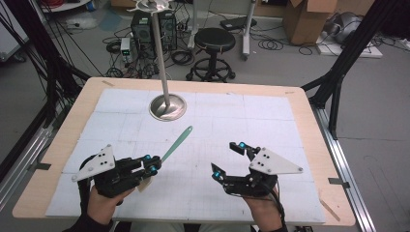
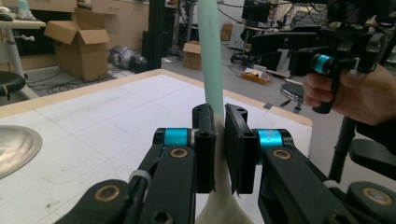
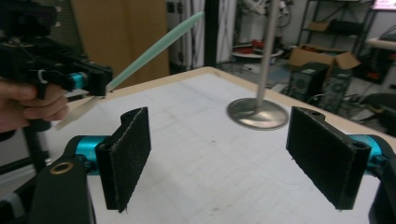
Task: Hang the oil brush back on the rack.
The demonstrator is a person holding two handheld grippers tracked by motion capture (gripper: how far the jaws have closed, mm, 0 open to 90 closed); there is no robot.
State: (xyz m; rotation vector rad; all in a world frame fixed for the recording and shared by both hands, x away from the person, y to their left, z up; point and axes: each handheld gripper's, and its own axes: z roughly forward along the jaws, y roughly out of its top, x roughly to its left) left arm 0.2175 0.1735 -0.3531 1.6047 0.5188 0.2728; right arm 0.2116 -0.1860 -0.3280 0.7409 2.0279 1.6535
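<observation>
A long, slim spatula (image 1: pixel 175 143) with a pale green handle and a cream blade end sits left of centre in the high view, lifted off the surface, slanting toward the upper right, clamped near its cream end.

Setting: a robotics or engineering lab — a test bench inside a working room, not a home.
Work surface: wooden table (image 1: pixel 309 104) covered with a white gridded mat (image 1: pixel 227 130).
Frame: black aluminium struts (image 1: pixel 345 58) flank the table.
Floor: grey, with loose cables (image 1: pixel 121 48) and computer towers (image 1: pixel 140 24) behind the table.
Seating: black round stool (image 1: pixel 214 41) on castors.
Storage: open cardboard boxes (image 1: pixel 309 19) — more of them, plus shelving and equipment racks, in the gripper views.
</observation>
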